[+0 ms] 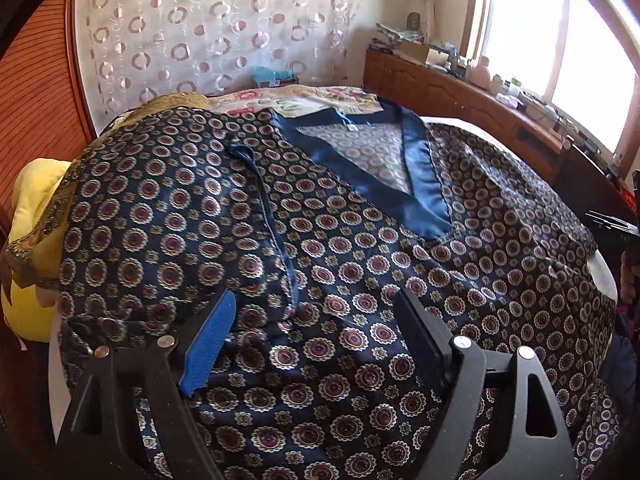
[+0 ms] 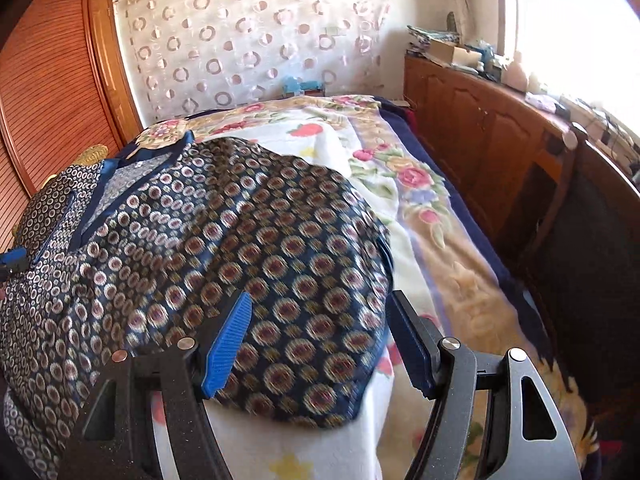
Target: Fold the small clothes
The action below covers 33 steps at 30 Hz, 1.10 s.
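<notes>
Along the lower edge of the left wrist view: left claw [image 1: 316, 320], black frame, jaws spread wide, one blue ribbed pad [image 1: 210, 350] lower left, nothing pinched; patterned cloth shows through the gap.
Along the lower edge of the right wrist view: right claw [image 2: 320, 322], same build, jaws spread, nothing pinched; one finger over the garment, the other over the blanket.
Item 1: patterned top [image 1: 340, 240], dark navy with rows of round medallions, plain blue V-neck band [image 1: 384, 184] toward upper centre, one sleeve folded across the body at left. Lies spread on the bed, filling the middle of the left view; in the right view its hem [image 2: 320, 412] sits at lower centre.
Item 2: floral blanket [image 2: 416, 184], cream with pink roses, under the garment.
Item 3: yellow cushion [image 1: 30, 216], left edge.
Item 4: wooden cabinet [image 2: 480, 120], right side, cluttered top, below a bright window [image 1: 560, 52].
Item 5: sheer curtain with ring pattern [image 1: 208, 28], upper centre.
</notes>
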### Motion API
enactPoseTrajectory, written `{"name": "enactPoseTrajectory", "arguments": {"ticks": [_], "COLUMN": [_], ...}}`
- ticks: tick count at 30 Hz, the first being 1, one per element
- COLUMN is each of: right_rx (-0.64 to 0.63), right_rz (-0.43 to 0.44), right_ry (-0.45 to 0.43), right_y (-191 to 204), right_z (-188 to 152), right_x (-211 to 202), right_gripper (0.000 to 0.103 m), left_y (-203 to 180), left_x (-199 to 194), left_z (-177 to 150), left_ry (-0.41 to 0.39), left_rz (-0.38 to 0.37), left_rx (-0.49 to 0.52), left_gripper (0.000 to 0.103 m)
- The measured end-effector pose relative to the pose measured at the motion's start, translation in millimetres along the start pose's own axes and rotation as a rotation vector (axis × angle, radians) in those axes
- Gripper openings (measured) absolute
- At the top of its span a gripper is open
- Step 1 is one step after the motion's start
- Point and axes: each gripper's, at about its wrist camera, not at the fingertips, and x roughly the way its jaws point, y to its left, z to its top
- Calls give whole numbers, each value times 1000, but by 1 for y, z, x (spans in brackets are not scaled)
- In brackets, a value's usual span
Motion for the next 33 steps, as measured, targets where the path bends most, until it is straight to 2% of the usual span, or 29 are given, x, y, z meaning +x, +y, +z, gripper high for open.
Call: {"name": "enactPoseTrajectory", "arguments": {"ticks": [14, 18, 23, 25, 27, 28, 33], "right_rx": [56, 72, 74, 74, 73, 74, 67], "right_rz": [55, 67, 71, 71, 73, 75, 88], "right_ry": [43, 46, 49, 52, 53, 56, 60], "right_y": [-32, -35, -50, -48, -52, -39, -26], "right_z": [-54, -50, -59, -52, -54, -44, -34], "right_x": [-42, -38, -50, -47, -50, -36, -24], "right_gripper": [71, 71, 71, 71, 71, 68, 57], "left_y": [-10, -16, -15, -16, -16, -16, -15], "left_x": [25, 27, 29, 30, 31, 33, 33], "left_z": [5, 5, 6, 6, 6, 6, 6], "left_ry": [78, 90, 97, 99, 104, 110, 113], "left_rz": [14, 40, 30, 29, 29, 34, 37], "left_rx": [32, 64, 67, 72, 71, 70, 64], "left_gripper": [82, 85, 90, 92, 99, 101, 102]}}
